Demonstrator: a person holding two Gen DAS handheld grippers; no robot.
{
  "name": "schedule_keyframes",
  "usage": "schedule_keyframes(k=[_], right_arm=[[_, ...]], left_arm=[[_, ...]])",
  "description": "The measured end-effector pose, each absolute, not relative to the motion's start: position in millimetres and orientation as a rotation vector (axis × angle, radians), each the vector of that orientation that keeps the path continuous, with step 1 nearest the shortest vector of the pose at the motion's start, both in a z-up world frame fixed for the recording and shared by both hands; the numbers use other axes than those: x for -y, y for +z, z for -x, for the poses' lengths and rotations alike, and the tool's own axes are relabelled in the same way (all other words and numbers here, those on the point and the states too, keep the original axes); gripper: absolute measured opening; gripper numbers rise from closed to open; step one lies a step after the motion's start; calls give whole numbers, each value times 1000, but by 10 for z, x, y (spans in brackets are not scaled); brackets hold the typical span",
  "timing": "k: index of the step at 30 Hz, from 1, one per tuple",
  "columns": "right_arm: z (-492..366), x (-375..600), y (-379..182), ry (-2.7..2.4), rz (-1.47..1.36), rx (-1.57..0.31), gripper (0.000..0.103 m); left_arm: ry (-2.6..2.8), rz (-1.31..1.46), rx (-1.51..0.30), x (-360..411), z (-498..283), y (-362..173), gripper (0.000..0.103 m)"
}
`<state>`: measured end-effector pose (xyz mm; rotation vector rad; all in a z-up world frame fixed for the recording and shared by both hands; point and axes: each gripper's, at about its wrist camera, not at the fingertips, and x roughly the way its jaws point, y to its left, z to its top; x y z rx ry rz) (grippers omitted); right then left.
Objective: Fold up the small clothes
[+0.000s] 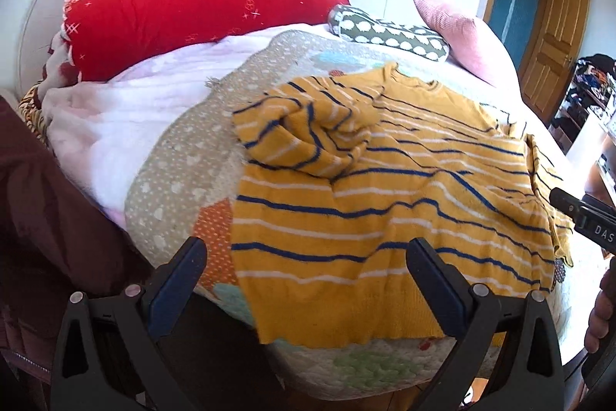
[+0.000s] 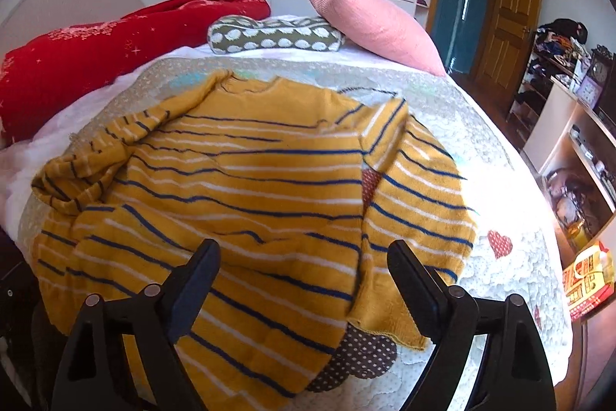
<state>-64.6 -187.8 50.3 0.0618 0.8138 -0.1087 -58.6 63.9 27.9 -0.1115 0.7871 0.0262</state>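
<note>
1. A yellow sweater [image 2: 246,187] with blue and white stripes lies spread on a quilt [image 2: 512,280] over the bed, its hem hanging a little over the near edge.
2. Its left sleeve [image 1: 308,130] is bunched in a heap on the chest – the right sleeve [image 2: 415,187] lies folded down beside the body.
3. The left gripper [image 1: 306,284] hovers over the hem, jaws wide apart, nothing between them.
4. The right gripper [image 2: 304,280] hovers over the lower body of the sweater, jaws apart and empty; no pad presses on the cloth.
5. At the far side lie a red duvet [image 1: 173,22], a spotted pillow [image 2: 277,35] and a pink cushion [image 2: 377,26].
6. A white blanket [image 1: 127,110] lies left of the quilt.
7. A wooden door [image 2: 508,14] stands open at right – shelves [image 2: 577,160] beside it.
</note>
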Motion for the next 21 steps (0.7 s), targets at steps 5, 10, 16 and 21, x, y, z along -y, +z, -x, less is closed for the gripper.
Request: schedule_keyframes(k=[5,10,16,21], right_arm=[[228,1358,666,126,-98,-901,49],[-497,914,452,315,-297,-1016,37],[-1144,399,26,335,-359,-1115,37],[-1139,66,126,429,-278,-1096,4]], left_arm=[[112,160,-749,-1079,666,388,103],[150,178,-721,-1357,770,426,103],[139,198,-696,-1500,822,457,103],[149,224,-672,-1657,898,462,103]])
